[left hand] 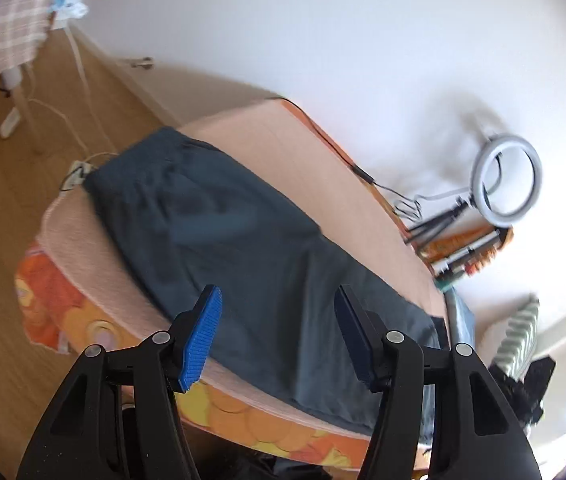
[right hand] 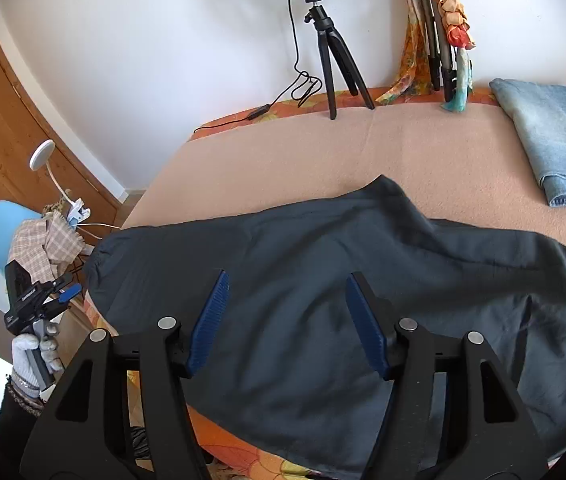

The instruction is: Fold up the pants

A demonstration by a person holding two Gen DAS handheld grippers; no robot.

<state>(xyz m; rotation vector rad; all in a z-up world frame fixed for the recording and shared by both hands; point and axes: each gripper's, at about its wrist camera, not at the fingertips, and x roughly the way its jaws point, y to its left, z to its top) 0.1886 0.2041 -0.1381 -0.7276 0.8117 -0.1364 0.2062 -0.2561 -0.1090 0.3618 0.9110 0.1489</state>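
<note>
Dark grey-blue pants lie spread along the front part of a bed with a peach cover. In the right wrist view the pants reach from the left end of the bed to the right edge. My left gripper is open and empty, held above the near end of the pants. My right gripper is open and empty, above the middle of the pants. The left gripper also shows in the right wrist view, off the bed's left end, in a gloved hand.
Folded light blue jeans lie at the bed's far right. A ring light on a tripod stands at the far edge by the wall. An orange patterned sheet hangs below the cover. A blue chair and checked cloth stand left.
</note>
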